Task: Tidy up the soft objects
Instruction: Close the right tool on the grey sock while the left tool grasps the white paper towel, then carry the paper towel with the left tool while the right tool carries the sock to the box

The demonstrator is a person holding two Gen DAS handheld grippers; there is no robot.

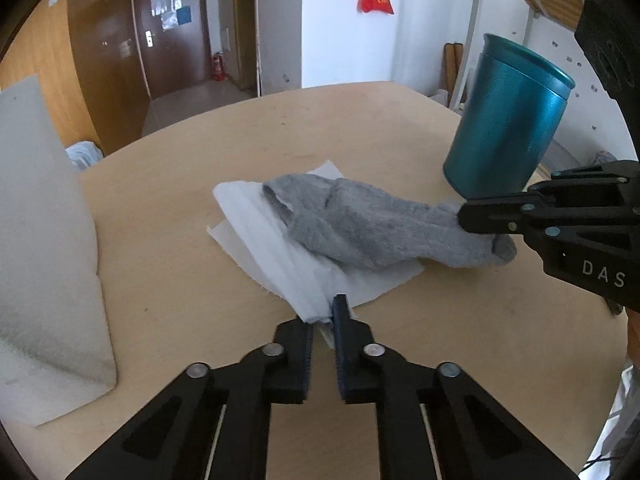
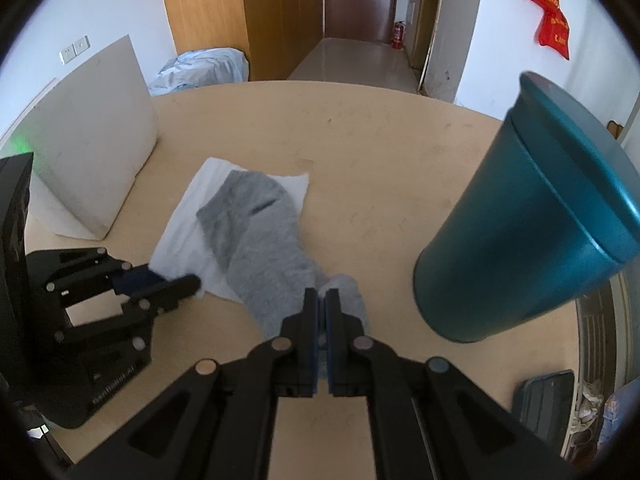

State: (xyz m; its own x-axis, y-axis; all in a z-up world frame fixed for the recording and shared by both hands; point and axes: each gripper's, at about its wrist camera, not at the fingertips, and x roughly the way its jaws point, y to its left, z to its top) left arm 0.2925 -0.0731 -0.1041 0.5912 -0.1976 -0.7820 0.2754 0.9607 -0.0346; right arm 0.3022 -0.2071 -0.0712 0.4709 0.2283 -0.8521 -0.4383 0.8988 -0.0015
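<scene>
A grey sock (image 1: 360,224) (image 2: 264,248) lies across a white cloth (image 1: 288,264) (image 2: 188,224) in the middle of the round wooden table (image 1: 180,208) (image 2: 360,160). My left gripper (image 1: 325,320) is shut on the near corner of the white cloth; it also shows in the right wrist view (image 2: 188,284). My right gripper (image 2: 322,300) is shut on the toe end of the grey sock; it also shows at the right of the left wrist view (image 1: 464,212).
A tall teal cylindrical container (image 1: 508,120) (image 2: 532,232) stands at the right of the table. A white foam block (image 1: 44,264) (image 2: 92,144) stands at the left. A dark object (image 2: 544,404) lies at the table's right edge.
</scene>
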